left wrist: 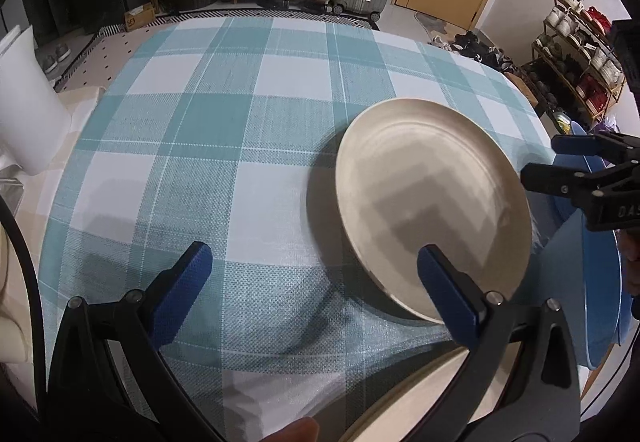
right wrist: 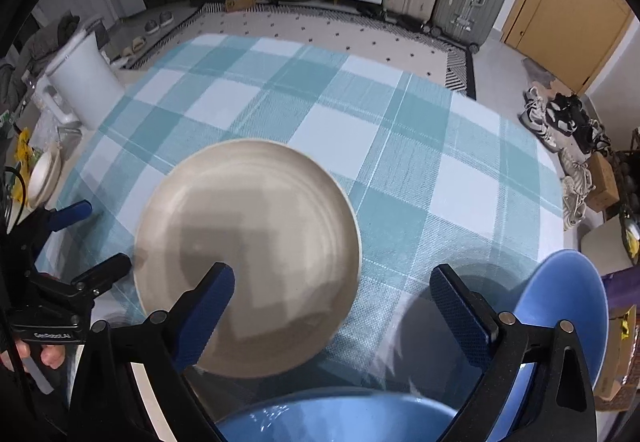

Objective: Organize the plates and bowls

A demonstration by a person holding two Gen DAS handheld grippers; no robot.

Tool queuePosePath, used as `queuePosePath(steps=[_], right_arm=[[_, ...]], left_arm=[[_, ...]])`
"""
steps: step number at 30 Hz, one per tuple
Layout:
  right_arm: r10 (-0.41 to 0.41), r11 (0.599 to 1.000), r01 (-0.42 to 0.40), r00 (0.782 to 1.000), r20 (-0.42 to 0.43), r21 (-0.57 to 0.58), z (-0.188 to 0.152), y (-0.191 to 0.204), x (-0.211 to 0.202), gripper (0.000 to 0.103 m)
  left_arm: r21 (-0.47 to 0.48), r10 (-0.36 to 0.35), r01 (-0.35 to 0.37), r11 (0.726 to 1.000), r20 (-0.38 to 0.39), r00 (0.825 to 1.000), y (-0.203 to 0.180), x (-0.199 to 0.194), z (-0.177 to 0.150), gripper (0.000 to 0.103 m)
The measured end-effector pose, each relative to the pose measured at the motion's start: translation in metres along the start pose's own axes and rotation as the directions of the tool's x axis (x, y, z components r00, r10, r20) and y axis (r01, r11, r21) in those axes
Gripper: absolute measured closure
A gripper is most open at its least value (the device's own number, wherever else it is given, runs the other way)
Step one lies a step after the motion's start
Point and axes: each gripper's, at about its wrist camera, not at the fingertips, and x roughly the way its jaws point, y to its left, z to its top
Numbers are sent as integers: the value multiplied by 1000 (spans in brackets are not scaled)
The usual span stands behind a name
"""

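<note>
On the bench (right wrist: pixel 460 177), covered by a teal-and-white check cloth, a beige plate (right wrist: pixel 248 254) lies face up; nothing is in it. Being round, it has no long axis; in the left wrist view its near rim looks raised off the cloth, casting a dark shadow at its left. Left gripper (left wrist: pixel 316 282): fingers (left wrist: pixel 186 290) spread wide, holding nothing; the right finger overlaps the plate's near rim, contact uncertain. Right gripper (right wrist: pixel 332 302): fingers (right wrist: pixel 208 316) likewise wide apart and empty, the left one in front of the plate's near edge. Two blue dishes, one at the bottom edge (right wrist: pixel 340 420) and one at lower right (right wrist: pixel 568 306), lie near the right gripper; their contents cannot be seen. A small white bowl (right wrist: pixel 44 175) sits off the bench's left side. Legible writing: "GenRobot.AI" on the left gripper's body in the right wrist view.
</note>
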Motion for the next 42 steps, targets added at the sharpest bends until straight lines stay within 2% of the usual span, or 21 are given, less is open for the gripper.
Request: queuePosePath(steps=[5,7,10,11,17,22,24,27,31,42], right_arm=[[25,1000,-25,998,-53,6,1,-4,18,14],[34,999,-34,997,-73,9,1,-4,24,23],[37,999,-38,995,-92,-3,0,-4,31,24],[40,999,-41,995,-96,-6,-1,-3,33,24],[51,999,-52,990,-132,-7,-3,-4,41,42],[44,999,-47,988,-150,-12,-6,-5,46,61],[36,999,-38,988,-153,-14,-7,-6,47,66],[24,1000,-27,989,-148,-17,-9,-8,48,74],[10,1000,-12,991,-136,-16,-10,-12,46,86],[-7,999,5,998,-65,-36,-9,-6,34,88]], left_arm=[[10,-17,17,1000,-17,1000,-3,9,-1,3],[20,-29,29,999,-30,999,-6,13,-2,5],[37,-45,47,998,-50,998,-11,17,-3,8],[38,-46,48,998,-52,998,-13,18,-4,12],[35,-67,70,997,-63,996,-17,22,-5,27],[38,-111,114,993,-70,991,-21,23,-6,47],[41,-126,130,991,-75,989,-23,24,-7,63],[43,-144,147,988,-83,986,-25,25,-8,76],[57,-130,134,989,-76,989,-28,24,-10,78],[75,-89,92,993,-36,995,-28,12,-10,79]])
